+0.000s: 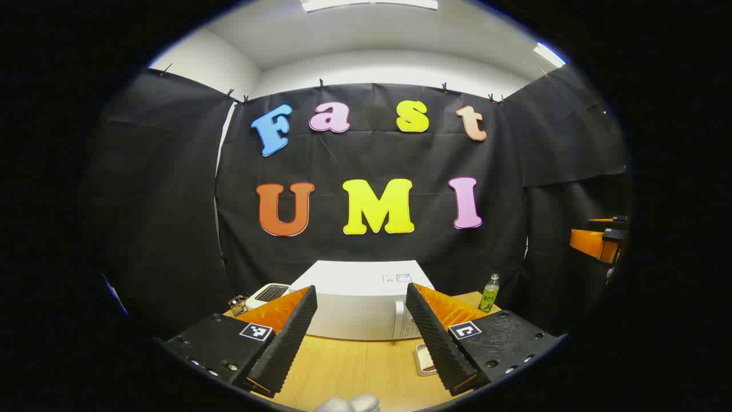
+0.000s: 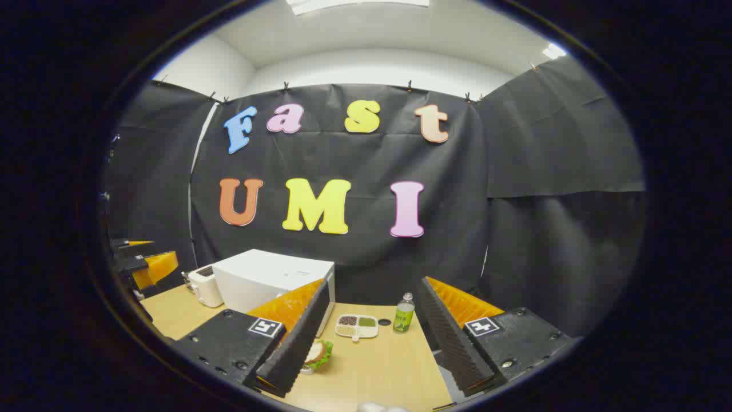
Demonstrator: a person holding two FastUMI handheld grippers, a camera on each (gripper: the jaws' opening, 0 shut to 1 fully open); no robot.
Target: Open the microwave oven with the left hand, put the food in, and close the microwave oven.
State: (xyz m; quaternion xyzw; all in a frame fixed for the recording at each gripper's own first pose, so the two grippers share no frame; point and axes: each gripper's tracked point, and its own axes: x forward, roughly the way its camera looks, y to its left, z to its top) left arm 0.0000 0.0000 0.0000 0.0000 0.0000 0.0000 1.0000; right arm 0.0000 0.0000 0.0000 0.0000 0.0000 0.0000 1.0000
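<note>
Wooden table (image 1: pixel 354 366), door shut: approach stage, nothing gripped.
Microwave oven (image 1: pixel 354 300) stands closed straight ahead of the left gripper (image 1: pixel 360 326), whose jaws gape empty; steer toward the door's right edge. Food (image 2: pixel 319 352) sits just beside the right gripper (image 2: pixel 372 337), likewise wide open, with a bottle (image 2: pixel 404 313) beyond.

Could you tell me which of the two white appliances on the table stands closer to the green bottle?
The microwave oven; the toaster stands beyond its far side, away from the green bottle.
</note>
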